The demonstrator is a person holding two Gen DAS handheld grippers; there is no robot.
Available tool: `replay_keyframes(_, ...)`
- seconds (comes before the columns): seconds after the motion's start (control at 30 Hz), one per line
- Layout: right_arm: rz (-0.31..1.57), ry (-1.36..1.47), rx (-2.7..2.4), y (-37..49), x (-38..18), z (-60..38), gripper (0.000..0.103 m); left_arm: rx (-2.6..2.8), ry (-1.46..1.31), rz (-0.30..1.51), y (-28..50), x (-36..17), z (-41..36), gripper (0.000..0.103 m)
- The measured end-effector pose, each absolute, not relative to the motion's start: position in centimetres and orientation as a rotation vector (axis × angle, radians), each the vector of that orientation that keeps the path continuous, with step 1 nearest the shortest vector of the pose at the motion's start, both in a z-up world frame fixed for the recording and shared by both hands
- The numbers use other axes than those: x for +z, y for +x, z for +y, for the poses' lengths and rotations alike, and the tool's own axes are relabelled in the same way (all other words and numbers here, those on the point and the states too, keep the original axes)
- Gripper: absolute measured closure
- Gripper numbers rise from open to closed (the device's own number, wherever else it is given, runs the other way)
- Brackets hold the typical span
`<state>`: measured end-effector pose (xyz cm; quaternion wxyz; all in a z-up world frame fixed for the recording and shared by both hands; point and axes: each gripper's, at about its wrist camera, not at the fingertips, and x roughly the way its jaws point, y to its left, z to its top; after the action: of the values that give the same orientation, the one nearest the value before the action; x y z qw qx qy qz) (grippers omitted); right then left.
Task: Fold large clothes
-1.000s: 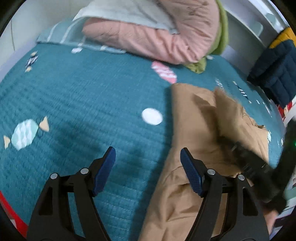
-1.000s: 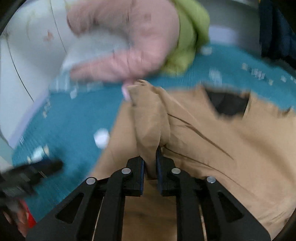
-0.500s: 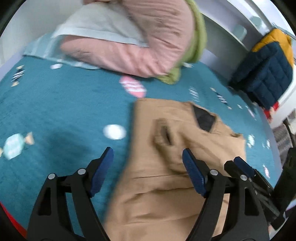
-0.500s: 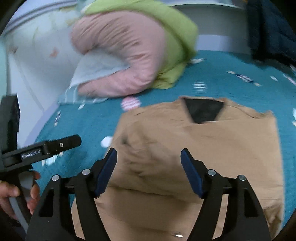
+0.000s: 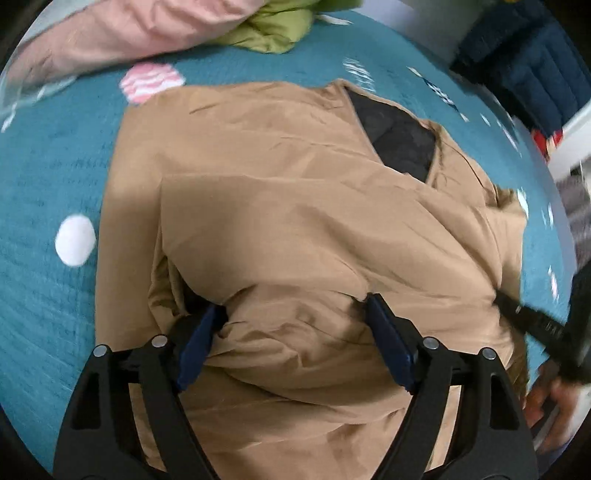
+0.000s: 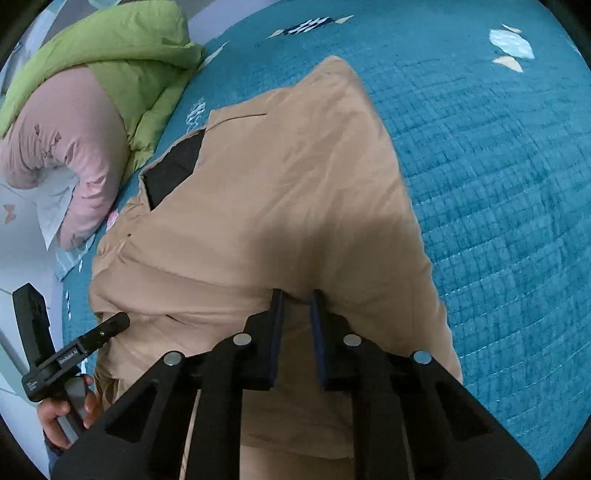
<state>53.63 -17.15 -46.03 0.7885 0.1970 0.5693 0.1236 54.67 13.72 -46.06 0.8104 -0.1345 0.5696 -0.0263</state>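
A tan jacket with a black lining at the neck lies on the teal bedspread; its sleeves are folded in over the body. My left gripper is open, its blue pads pressed down over the jacket's lower part with cloth bulging between them. My right gripper is shut on a pinch of the tan jacket near its right lower edge. The left gripper also shows in the right wrist view, and the right gripper's arm shows at the right edge of the left wrist view.
A pink and green duvet is piled at the head of the bed, also in the left wrist view. A navy padded garment hangs at the far right. Teal bedspread stretches to the right of the jacket.
Both grippers dropped down onto the jacket. The right gripper, open half a second ago after releasing the sleeve, has closed on the jacket's lower edge. The left stays open.
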Motion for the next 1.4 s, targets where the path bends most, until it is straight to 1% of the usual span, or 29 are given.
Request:
replay_keyframes(0.07, 1.199, 0.435, 0.314, 53.6, -43.8, -16.9, 0.080, -0.107, -0.328, 1.190, 54.5, -44.5, 14.5, 0.024)
replay_keyframes(0.1, 1.174, 0.427, 0.326, 53.8, -42.9, -17.0, 0.071, -0.122, -0.368, 1.143, 54.4, -43.1, 15.5, 0.023)
replay_keyframes(0.13, 1.134, 0.400, 0.323, 54.2, -41.3, -17.0, 0.060, -0.117, -0.386, 1.100, 54.4, -41.8, 16.6, 0.023)
replay_keyframes(0.17, 1.113, 0.374, 0.308, 54.8, -40.4, -17.0, 0.056, -0.103, -0.387, 1.071, 54.6, -40.8, 17.5, 0.022)
replay_keyframes(0.23, 1.091, 0.315, 0.269, 56.6, -39.4, -17.2, 0.055, -0.017, -0.355, 1.037, 55.7, -39.2, 19.8, 0.014)
replay_keyframes(0.33, 1.102, 0.222, 0.175, 59.8, -39.1, -17.2, 0.052, 0.120, -0.309, 1.073, 58.7, -39.3, 22.8, 0.014)
replay_keyframes(0.4, 1.122, 0.173, 0.115, 61.3, -39.4, -17.6, 0.051, 0.160, -0.305, 1.132, 60.6, -40.7, 24.2, 0.014)
replay_keyframes(0.47, 1.165, 0.182, 0.092, 63.0, -40.3, -18.5, 0.051, 0.173, -0.310, 1.199, 62.1, -42.3, 25.1, 0.014)
replay_keyframes(0.6, 1.232, 0.235, 0.100, 65.5, -42.0, -18.7, 0.051, 0.141, -0.312, 1.276, 63.6, -45.1, 25.0, 0.015)
replay_keyframes(0.67, 1.269, 0.262, 0.118, 66.6, -42.8, -18.7, 0.051, 0.125, -0.302, 1.297, 64.1, -46.1, 25.0, 0.018)
replay_keyframes(0.73, 1.310, 0.286, 0.122, 67.4, -43.8, -18.9, 0.051, 0.109, -0.315, 1.321, 64.3, -46.7, 25.0, 0.029)
replay_keyframes(0.77, 1.318, 0.287, 0.121, 67.6, -43.9, -18.9, 0.051, 0.096, -0.324, 1.327, 64.4, -47.0, 25.0, 0.031)
replay_keyframes(0.8, 1.327, 0.291, 0.131, 67.8, -44.1, -18.9, 0.055, 0.071, -0.329, 1.337, 64.5, -47.3, 24.8, 0.034)
replay_keyframes(0.83, 1.338, 0.291, 0.145, 68.0, -44.3, -18.8, 0.065, 0.053, -0.329, 1.346, 64.7, -47.6, 24.9, 0.036)
replay_keyframes(0.9, 1.356, 0.286, 0.167, 68.2, -44.5, -18.5, 0.066, 0.037, -0.313, 1.352, 65.0, -47.8, 24.6, 0.037)
replay_keyframes(0.97, 1.368, 0.257, 0.161, 68.3, -44.7, -18.3, 0.069, 0.036, -0.289, 1.356, 65.1, -47.8, 24.4, 0.045)
replay_keyframes(1.0, 1.364, 0.251, 0.158, 68.3, -44.7, -18.3, 0.078, 0.034, -0.282, 1.353, 65.2, -47.8, 24.3, 0.054)
replay_keyframes(1.03, 1.361, 0.256, 0.168, 68.3, -44.7, -18.4, 0.088, 0.019, -0.272, 1.350, 65.2, -47.7, 24.1, 0.066)
replay_keyframes(1.1, 1.350, 0.245, 0.182, 68.1, -44.5, -18.3, 0.091, 0.000, -0.221, 1.326, 65.7, -47.3, 22.7, 0.075)
replay_keyframes(1.13, 1.326, 0.210, 0.176, 67.9, -44.0, -18.0, 0.092, -0.002, -0.196, 1.310, 65.6, -46.9, 22.3, 0.078)
replay_keyframes(1.27, 1.202, 0.152, 0.162, 67.1, -41.2, -17.4, 0.093, -0.004, -0.200, 1.192, 65.4, -43.8, 21.8, 0.081)
replay_keyframes(1.4, 1.046, 0.185, 0.188, 66.3, -36.7, -17.6, 0.093, -0.031, -0.218, 1.077, 65.3, -39.3, 21.7, 0.081)
